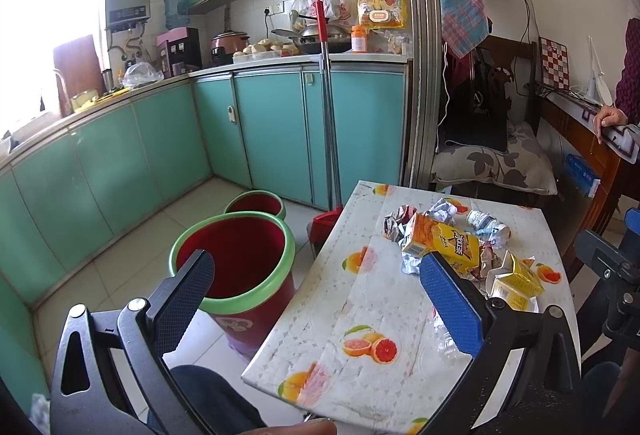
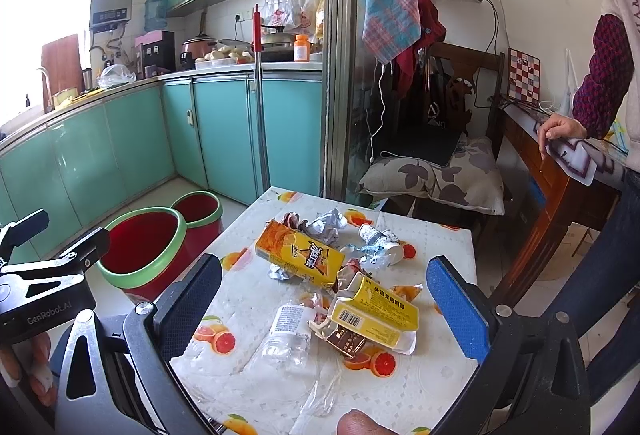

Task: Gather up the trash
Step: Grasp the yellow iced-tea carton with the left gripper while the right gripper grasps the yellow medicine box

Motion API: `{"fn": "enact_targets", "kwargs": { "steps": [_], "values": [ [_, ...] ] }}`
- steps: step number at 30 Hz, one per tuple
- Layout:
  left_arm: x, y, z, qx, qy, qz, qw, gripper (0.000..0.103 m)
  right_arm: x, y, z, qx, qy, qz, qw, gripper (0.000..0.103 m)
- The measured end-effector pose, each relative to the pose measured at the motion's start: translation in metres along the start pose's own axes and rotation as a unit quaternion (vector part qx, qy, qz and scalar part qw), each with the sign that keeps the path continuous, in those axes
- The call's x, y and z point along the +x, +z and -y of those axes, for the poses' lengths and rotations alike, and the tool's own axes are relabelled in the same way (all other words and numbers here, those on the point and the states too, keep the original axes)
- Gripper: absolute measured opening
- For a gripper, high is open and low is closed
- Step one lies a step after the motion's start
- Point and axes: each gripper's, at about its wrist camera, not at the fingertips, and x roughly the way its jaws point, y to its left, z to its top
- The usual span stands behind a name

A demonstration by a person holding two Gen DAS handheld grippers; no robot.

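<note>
- Two grippers: the left gripper has its jaws spread wide with nothing between them, held above the gap between the near bin and the table edge.
- The right gripper is also spread wide and holds nothing; it hangs over the trash pile, touching none of it.
- One small table with a fruit-print cover carries all the trash, heaped towards its far right part.
- Two yellow cartons: a juice carton lying on its side, and a flattened box nearer the camera, resting on other scraps.
- Two clear plastic bottles, both crushed: one bottle at the near edge of the pile, the other bottle at the far side.
- Crumpled foil wrappers lie behind the juice carton; their count cannot be told.
- Two red bins with green rims stand on the floor left of the table: the near bin just beside it, the far bin touching behind.
- One mop leans on the teal cabinets.
- One other person's hand rests on a desk at right.
</note>
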Motion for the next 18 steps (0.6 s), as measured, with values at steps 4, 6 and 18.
{"fn": "enact_targets", "kwargs": {
  "steps": [4,6,18],
  "values": [
    [0.008,-0.002,0.002,0.002,-0.004,-0.010,0.9999,0.103,0.007,-0.003,0.005,0.004,-0.003,-0.009,1.000,0.103],
    [0.016,-0.003,0.004,0.003,-0.009,-0.020,0.9998,0.103,0.014,-0.006,0.009,0.007,-0.006,-0.016,1.000,0.103],
    [0.097,-0.011,0.039,0.032,-0.104,-0.132,0.9853,0.103,0.063,-0.030,0.053,0.035,-0.046,-0.070,0.996,0.103]
  ]
}}
